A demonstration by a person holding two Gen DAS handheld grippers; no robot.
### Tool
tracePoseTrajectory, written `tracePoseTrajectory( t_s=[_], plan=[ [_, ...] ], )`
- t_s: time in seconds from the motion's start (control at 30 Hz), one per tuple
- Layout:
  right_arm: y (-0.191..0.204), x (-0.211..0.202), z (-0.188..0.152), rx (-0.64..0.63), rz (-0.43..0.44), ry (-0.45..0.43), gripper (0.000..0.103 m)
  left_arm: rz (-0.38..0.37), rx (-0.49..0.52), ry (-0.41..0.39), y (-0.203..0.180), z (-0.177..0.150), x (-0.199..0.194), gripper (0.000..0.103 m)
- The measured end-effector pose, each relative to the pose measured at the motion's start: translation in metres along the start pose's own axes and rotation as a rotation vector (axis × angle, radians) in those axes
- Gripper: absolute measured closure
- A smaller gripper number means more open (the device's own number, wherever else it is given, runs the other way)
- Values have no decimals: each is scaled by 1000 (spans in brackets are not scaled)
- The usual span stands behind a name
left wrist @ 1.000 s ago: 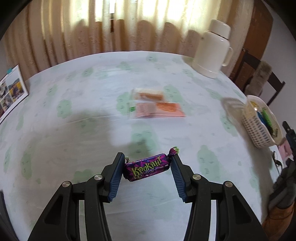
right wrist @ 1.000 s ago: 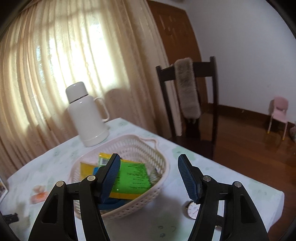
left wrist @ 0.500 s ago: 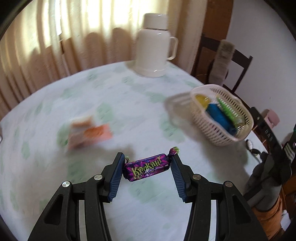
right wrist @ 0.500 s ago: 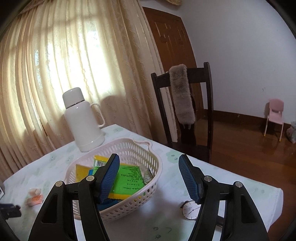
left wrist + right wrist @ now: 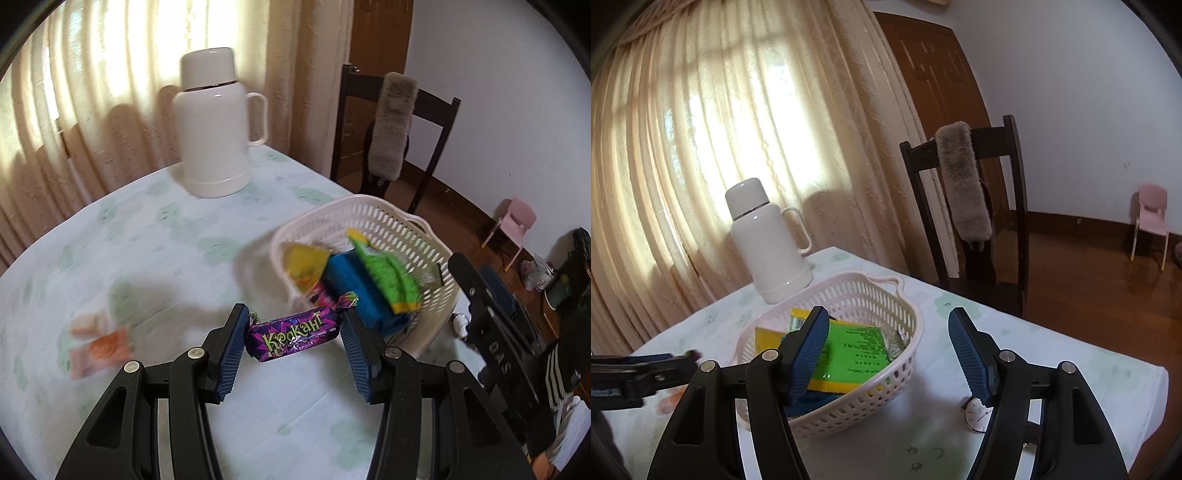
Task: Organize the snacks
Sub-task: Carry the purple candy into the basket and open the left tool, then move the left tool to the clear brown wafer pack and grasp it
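Beside basket (image 5: 905, 354), wristwatch (image 5: 975, 412), right view only

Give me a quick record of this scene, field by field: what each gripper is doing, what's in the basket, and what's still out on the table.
left gripper: shut on purple candy bar, held near the basket
right gripper: open, empty
basket: white, holding green, yellow and blue packets
snacks still out: orange packets, blurred
also on table: white thermos, wristwatch
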State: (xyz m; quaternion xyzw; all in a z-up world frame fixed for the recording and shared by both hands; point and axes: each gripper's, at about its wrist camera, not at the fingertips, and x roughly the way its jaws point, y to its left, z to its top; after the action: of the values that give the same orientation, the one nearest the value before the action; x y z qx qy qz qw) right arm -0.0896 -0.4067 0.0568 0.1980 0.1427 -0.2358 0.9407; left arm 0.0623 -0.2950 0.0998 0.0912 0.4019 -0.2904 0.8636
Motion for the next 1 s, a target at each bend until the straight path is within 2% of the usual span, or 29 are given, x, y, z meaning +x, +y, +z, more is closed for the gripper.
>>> tracePoseTrajectory(
  t_s=[0.13, 0.2, 0.4, 0.73, 1.0],
  plan=[
    [-1, 4, 0, 13, -4, 18, 35, -29, -5, -14, -7, 8, 15, 52],
    [0, 4, 0, 8, -3, 19, 35, -39, -25, -17, -6, 9, 21, 40],
    [0, 3, -2, 6, -5, 17, 35, -40, -88, -12, 12, 1, 19, 39],
    [-6, 4, -1, 13, -15, 13, 35, 100, -73, -43, 29, -14, 0, 39],
    [-8, 3, -1, 17, -34, 7, 35, 170, -63, -47, 39, -24, -8, 38]
  ],
)
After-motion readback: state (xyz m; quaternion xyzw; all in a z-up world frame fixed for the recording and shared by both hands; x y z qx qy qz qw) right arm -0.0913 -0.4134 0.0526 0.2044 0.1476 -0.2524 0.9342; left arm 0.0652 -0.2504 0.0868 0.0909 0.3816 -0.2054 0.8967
